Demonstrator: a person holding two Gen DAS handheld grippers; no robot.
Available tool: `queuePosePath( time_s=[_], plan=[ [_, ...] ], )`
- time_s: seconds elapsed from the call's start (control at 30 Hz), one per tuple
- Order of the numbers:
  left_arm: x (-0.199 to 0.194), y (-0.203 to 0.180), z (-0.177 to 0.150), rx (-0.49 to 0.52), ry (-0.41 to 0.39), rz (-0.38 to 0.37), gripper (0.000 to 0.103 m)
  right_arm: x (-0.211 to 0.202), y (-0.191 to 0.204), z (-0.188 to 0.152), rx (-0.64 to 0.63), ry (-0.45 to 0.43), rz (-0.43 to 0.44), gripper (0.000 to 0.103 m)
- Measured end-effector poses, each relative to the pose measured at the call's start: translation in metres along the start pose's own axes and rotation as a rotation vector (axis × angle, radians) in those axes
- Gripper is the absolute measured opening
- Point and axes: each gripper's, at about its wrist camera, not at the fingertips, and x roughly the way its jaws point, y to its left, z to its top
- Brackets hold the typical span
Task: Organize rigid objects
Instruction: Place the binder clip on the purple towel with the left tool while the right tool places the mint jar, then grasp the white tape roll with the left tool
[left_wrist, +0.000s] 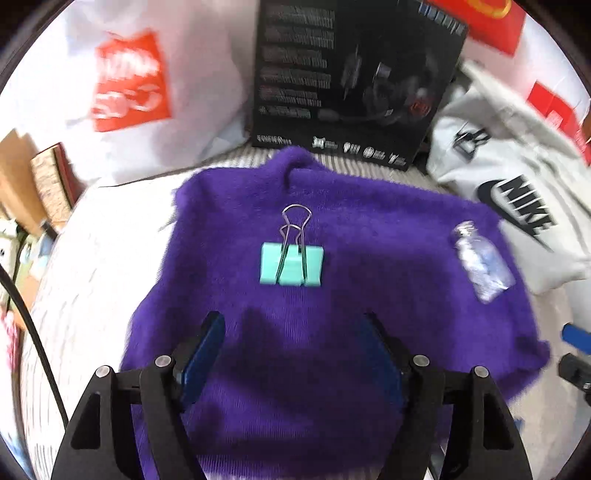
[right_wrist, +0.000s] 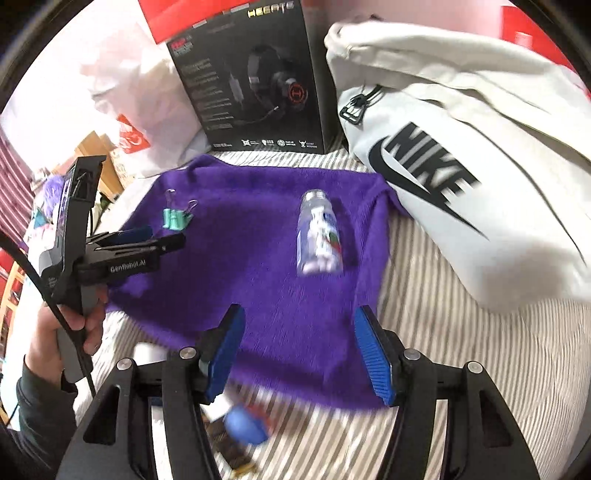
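1. Two pairs of tongs hang above a bed with a striped cover (right_wrist: 461, 369), and we go through what we see from the largest thing to the smallest.
2. We see a purple sweater (left_wrist: 332, 332) spread flat on the bed; it carries both small things of the task.
3. We see a pale grey Nike bag (right_wrist: 461, 166) lying at the right of the sweater, touching its far right corner.
4. We see a black headset box (right_wrist: 255, 85) standing upright behind the sweater, and a white plastic bag with a red print (left_wrist: 129, 81) at the left of the box.
5. We see the left tongs (left_wrist: 295, 339) with the blue pads apart and only sweater between them. A hand (right_wrist: 62, 332) holds this tool low at the left in the right wrist view.
6. We see the right tongs (right_wrist: 299, 350) also spread apart and holding nothing, above the near edge of the sweater.
7. We see a clear small bottle (right_wrist: 319, 236) lying on its side on the right half of the sweater, beyond the right tongs and not touched.
8. We see a mint green binder clip (left_wrist: 291, 264) lying near the middle of the sweater, its wire handles pointing to the box, just beyond the left tongs.
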Motion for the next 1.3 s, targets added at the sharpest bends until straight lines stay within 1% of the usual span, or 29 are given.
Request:
queuePosePath(
  time_s=[0.07,0.1,0.17,0.2,0.3,0.4,0.47,0.53,0.57,0.63,0.7,0.8,0.87,0.97,1.1,1.17,1.23,1.3],
  plan=[
    [-0.029,0.0,-0.018,-0.004,-0.035,-0.004,0.074,-0.016,0.001,-0.014,0.018,-0.019,0.004,0.064],
    [-0.043,-0.003,-0.032,0.001,-0.041,-0.001,0.074,-0.021,0.002,-0.019,0.027,-0.029,0.006,0.067],
    [-0.058,-0.006,-0.052,0.007,-0.034,0.007,0.074,-0.033,0.003,-0.034,0.047,-0.044,0.014,0.068],
    [-0.062,-0.008,-0.063,0.0,-0.02,0.018,0.074,-0.035,0.005,-0.04,0.054,-0.045,0.019,0.068],
    [-0.063,-0.013,-0.086,-0.007,0.017,0.001,0.074,-0.044,0.011,-0.058,0.062,-0.049,0.024,0.068],
    [-0.063,-0.018,-0.099,-0.015,0.039,-0.014,0.074,-0.049,0.02,-0.072,0.061,-0.045,0.023,0.068],
    [-0.058,-0.022,-0.106,0.0,0.058,0.027,0.074,-0.054,0.025,-0.083,0.064,-0.052,0.032,0.068],
    [-0.052,-0.024,-0.11,0.006,0.075,0.049,0.075,-0.056,0.026,-0.089,0.071,-0.056,0.047,0.068],
    [-0.051,-0.022,-0.112,-0.008,0.065,0.027,0.075,-0.057,0.027,-0.094,0.078,-0.056,0.054,0.068],
    [-0.05,-0.021,-0.114,-0.024,0.068,0.008,0.075,-0.058,0.028,-0.1,0.082,-0.05,0.06,0.068],
    [-0.05,-0.024,-0.115,-0.023,0.07,0.008,0.075,-0.059,0.029,-0.107,0.085,-0.047,0.056,0.068],
    [-0.051,-0.035,-0.116,0.021,0.058,0.047,0.075,-0.061,0.03,-0.112,0.09,-0.046,0.05,0.068],
    [-0.053,-0.038,-0.118,0.045,0.059,0.054,0.075,-0.059,0.031,-0.114,0.091,-0.043,0.051,0.068],
    [-0.056,-0.033,-0.124,0.051,0.064,0.037,0.076,-0.056,0.033,-0.116,0.08,-0.034,0.042,0.068],
    [-0.059,-0.023,-0.131,0.053,0.074,0.089,0.074,-0.051,0.035,-0.117,0.07,-0.022,0.04,0.068],
    [-0.06,-0.019,-0.132,0.047,0.071,0.066,0.074,-0.049,0.034,-0.117,0.069,-0.017,0.041,0.068],
    [-0.06,-0.019,-0.132,0.041,0.068,0.022,0.074,-0.047,0.034,-0.117,0.07,-0.016,0.042,0.068],
    [-0.058,-0.023,-0.131,0.05,0.068,0.01,0.074,-0.047,0.034,-0.117,0.069,-0.013,0.043,0.068]
  ],
)
